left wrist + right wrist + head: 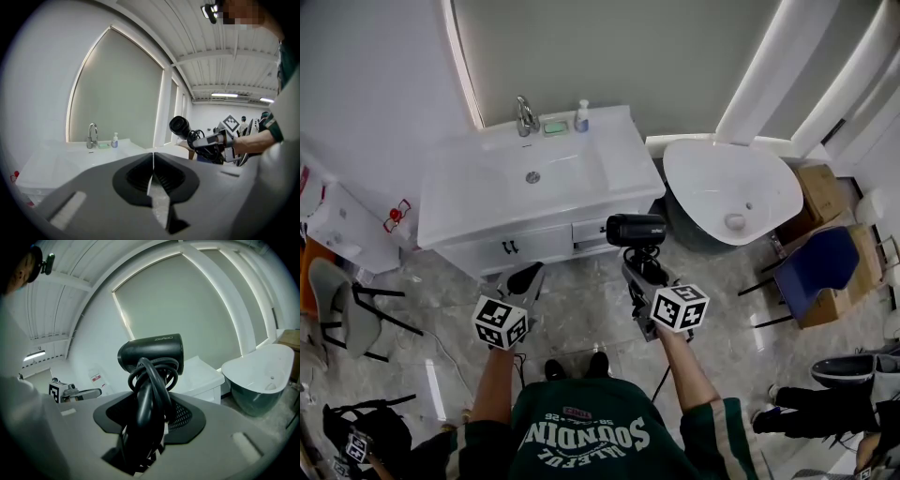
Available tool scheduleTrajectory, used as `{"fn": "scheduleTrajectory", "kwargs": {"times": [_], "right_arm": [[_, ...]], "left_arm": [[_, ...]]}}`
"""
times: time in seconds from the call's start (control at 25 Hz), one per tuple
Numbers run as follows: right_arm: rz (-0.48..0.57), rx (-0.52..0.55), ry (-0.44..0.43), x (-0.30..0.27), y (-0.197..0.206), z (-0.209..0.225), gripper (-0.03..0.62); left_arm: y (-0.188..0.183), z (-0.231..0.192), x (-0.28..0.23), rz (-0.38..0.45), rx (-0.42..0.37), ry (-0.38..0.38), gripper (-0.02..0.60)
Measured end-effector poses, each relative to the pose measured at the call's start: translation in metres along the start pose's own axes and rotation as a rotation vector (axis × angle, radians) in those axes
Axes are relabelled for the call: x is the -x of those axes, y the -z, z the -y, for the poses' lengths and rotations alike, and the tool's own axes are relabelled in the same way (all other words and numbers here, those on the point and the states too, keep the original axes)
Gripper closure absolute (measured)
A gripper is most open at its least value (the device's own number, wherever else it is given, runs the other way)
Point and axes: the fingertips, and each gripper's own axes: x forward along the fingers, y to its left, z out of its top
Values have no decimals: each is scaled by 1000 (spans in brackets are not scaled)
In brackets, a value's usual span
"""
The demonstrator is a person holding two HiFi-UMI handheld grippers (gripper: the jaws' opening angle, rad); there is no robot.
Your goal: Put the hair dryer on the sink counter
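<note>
A black hair dryer (636, 231) with its cord coiled round the handle is held upright in my right gripper (643, 272), whose jaws are shut on the handle. In the right gripper view the hair dryer (151, 353) fills the middle, its barrel pointing sideways. It hangs in the air in front of the white sink counter (623, 155), just off the counter's right front corner. My left gripper (525, 279) is shut and empty, low before the cabinet drawers; its jaws meet along one line in the left gripper view. From there the hair dryer (181, 126) shows at the right.
A faucet (524, 116), a green soap dish (554, 126) and a pump bottle (582, 116) stand at the counter's back edge. A white bathtub (731, 192) lies to the right. Chairs (814, 272) and cardboard boxes (821, 192) stand on the far right; a grey chair (342, 307) on the left.
</note>
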Motion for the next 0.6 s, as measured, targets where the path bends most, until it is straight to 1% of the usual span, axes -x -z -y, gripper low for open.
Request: {"fn": "scheduleTrajectory", "kwargs": {"times": [0.04,0.2,0.4,0.6], "right_arm": [[-1,0,-3,1,-1,3,402],[7,-5,-14,4,-10,18,402],[8,5,-29,8,-22,39,402],[9,-3,-41,13,-25,58,402]], "left_arm": [[-1,2,-3,5,2,2,530],[-4,10,-17,12,6,4,531],[-7,19,-36,20,16,-25,531],[-4,29,-47,20,22,-43,531]]}}
